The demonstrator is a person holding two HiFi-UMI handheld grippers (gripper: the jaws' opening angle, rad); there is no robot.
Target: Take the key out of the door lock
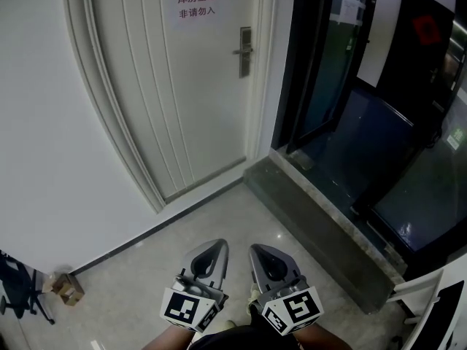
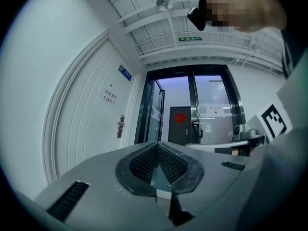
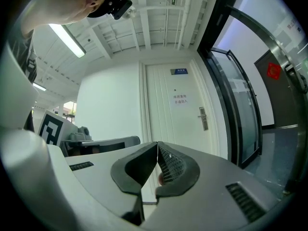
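A white door [image 1: 182,86] stands shut ahead, with a metal lock plate and lever handle [image 1: 245,52] on its right edge. The same lock shows small and far off in the left gripper view [image 2: 121,126] and in the right gripper view [image 3: 203,118]. No key can be made out at this distance. My left gripper [image 1: 212,249] and right gripper [image 1: 260,253] are held side by side low in front of me, well short of the door. Both are shut, tips touching, with nothing between them [image 2: 157,144] [image 3: 157,143].
A paper sign [image 1: 197,6] is stuck on the door. Dark glass doors [image 1: 328,64] stand to the right behind a raised stone threshold [image 1: 321,217]. A small cardboard box [image 1: 69,289] and a black stand [image 1: 18,286] sit by the left wall.
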